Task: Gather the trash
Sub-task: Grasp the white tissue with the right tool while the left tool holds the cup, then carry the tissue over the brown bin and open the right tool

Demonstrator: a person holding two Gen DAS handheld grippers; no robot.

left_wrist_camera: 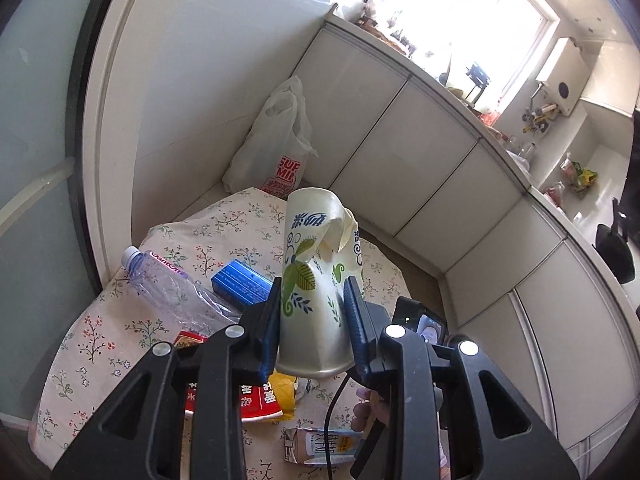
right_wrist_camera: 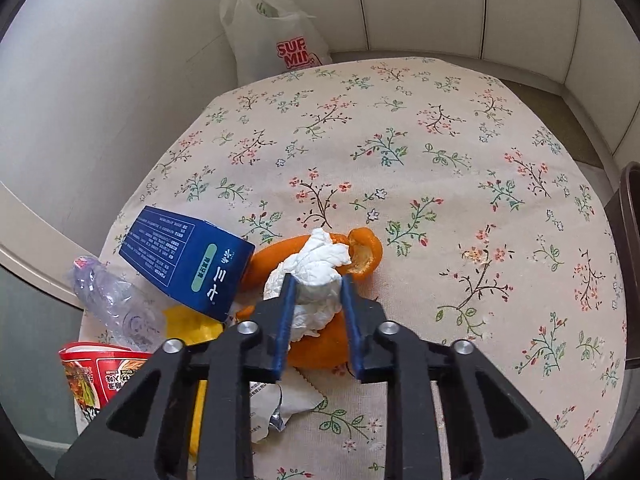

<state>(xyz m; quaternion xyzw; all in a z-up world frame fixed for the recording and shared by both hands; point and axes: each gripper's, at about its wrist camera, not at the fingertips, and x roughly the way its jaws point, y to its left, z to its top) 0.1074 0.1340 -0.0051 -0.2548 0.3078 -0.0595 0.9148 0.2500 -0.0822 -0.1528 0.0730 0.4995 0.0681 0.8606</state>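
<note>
- Left wrist view: left gripper (left_wrist_camera: pixel 312 308) clamping a crushed paper cup (left_wrist_camera: pixel 314 276) with green leaf print and blue characters, holding it lifted above the floral-cloth table (left_wrist_camera: pixel 100 332).
- Lying below on the cloth: clear plastic bottle (left_wrist_camera: pixel 172 284) with a purple label, blue box (left_wrist_camera: pixel 240 284), red noodle cup (left_wrist_camera: pixel 236 400), small drink carton (left_wrist_camera: pixel 320 446).
- Standing behind the table: white plastic bag (left_wrist_camera: pixel 276 140), red letters reading "SUP MI", contents not showing.
- Right wrist view: right gripper (right_wrist_camera: pixel 318 292) pinching a crumpled white tissue (right_wrist_camera: pixel 316 276), resting on orange peel (right_wrist_camera: pixel 320 344).
- Lying just beside, at left: blue box printed with white characters.
</note>
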